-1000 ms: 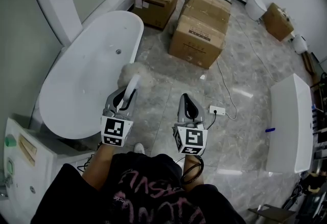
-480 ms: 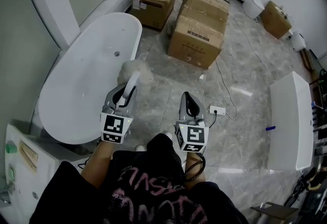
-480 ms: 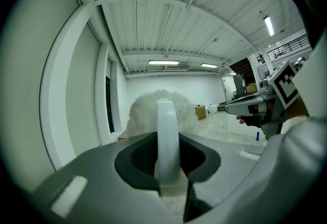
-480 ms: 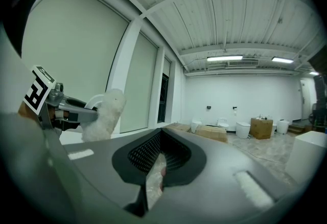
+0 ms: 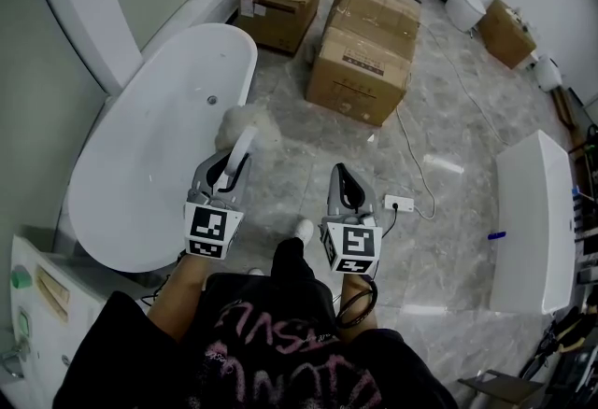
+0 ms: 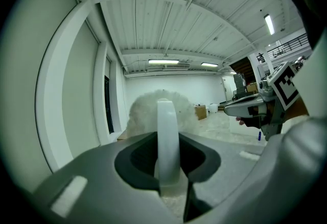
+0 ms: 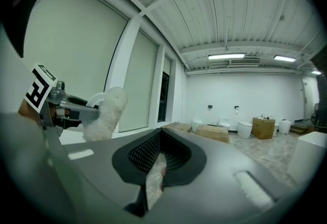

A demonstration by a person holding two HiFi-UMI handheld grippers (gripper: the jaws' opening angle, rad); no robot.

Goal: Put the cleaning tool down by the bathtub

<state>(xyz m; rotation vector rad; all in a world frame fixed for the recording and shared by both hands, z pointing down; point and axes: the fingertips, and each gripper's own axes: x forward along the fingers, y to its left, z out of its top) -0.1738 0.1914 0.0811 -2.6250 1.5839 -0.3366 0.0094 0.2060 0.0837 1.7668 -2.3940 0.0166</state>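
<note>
Cleaning tool point(image 5: 243, 138) is not down yet; the left gripper point(image 5: 227, 176) has its jaws closed tight on the white handle point(image 6: 167, 141), fluffy head sticking out ahead; tool is held up in front of the person, and in the head view the head sits just beside the long side of the bathtub point(image 5: 159, 146); right gripper point(image 5: 342, 185) is alongside, jaws together, nothing in them.

Progress, as a judgement: the person already stands next to the tub, so the carry looks about finished; placing not begun; left to do is lower the tool to the floor by the tub, open the jaws, back the gripper off.

Surface and room: white shoe point(image 5: 304, 230) below the grippers; floor point(image 5: 439, 118) is grey marbled tile, glossy, bare beside the tub, so there is room to set the tool down; power strip point(image 5: 397, 203) with a thin cable lies near the right gripper; long white cabinet point(image 5: 533, 220) stands off to the right; cardboard boxes point(image 5: 364, 52) are stacked past the tub's far end; toilets point(image 5: 464, 10) stand along the far white wall; big white-framed panels run behind the tub.
</note>
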